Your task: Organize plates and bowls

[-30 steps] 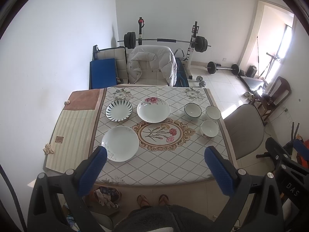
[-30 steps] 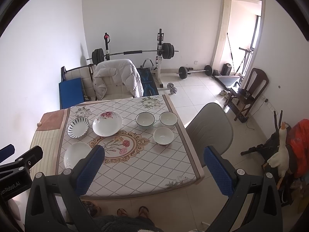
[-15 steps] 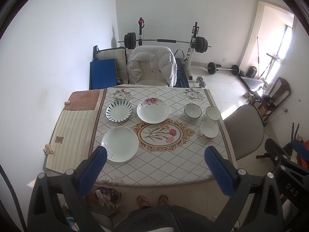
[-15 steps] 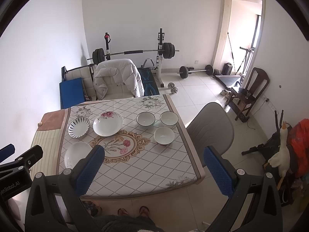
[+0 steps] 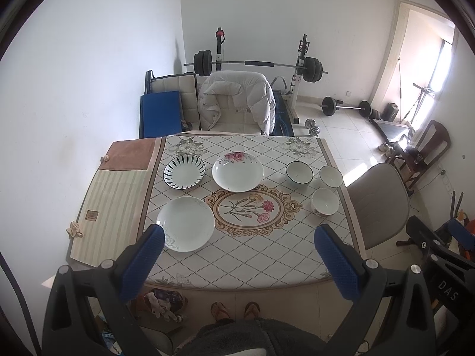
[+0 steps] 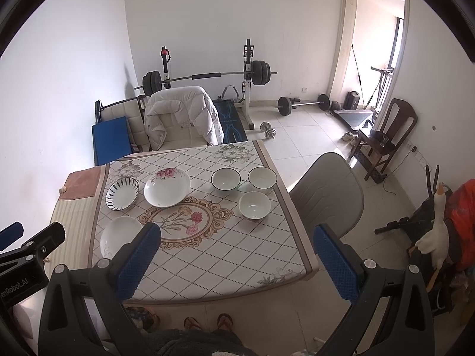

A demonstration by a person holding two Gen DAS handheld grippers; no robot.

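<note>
Six dishes sit on the table (image 5: 237, 264), all apart, none stacked. Left group in the left wrist view: plain white plate (image 5: 185, 223) at lower left of the cloth, striped plate (image 5: 184, 172) above it, floral bowl-plate (image 5: 237, 171) just right of the striped one, near frame centre. Right group: dark-rimmed bowl (image 5: 299, 172), white bowl (image 5: 331, 176) right of it near the table edge, third bowl (image 5: 324, 205) below those two. The carnation medallion (image 5: 252, 209) on the tablecloth lies between the groups.

Right wrist view shows the same layout shifted left: plain white plate (image 6: 120, 235) partly behind the left blue pad, striped plate (image 6: 122, 193), floral bowl-plate (image 6: 166, 187), dark-rimmed bowl (image 6: 225, 179), white bowl (image 6: 262, 177), third bowl (image 6: 254, 205).

Left gripper (image 5: 237, 261) hangs high over the near table edge, fingers spread wide, nothing between them. Right gripper (image 6: 237, 259) same: released, empty, over the near right part of the table. Neither touches a dish.

Grey chair (image 5: 378, 204) stands at the table's right side. Chair draped with a white jacket (image 5: 236, 101) at the far side. Barbell rack (image 5: 256, 65) against the back wall. Person's sandalled feet (image 5: 234, 310) at bottom centre.
</note>
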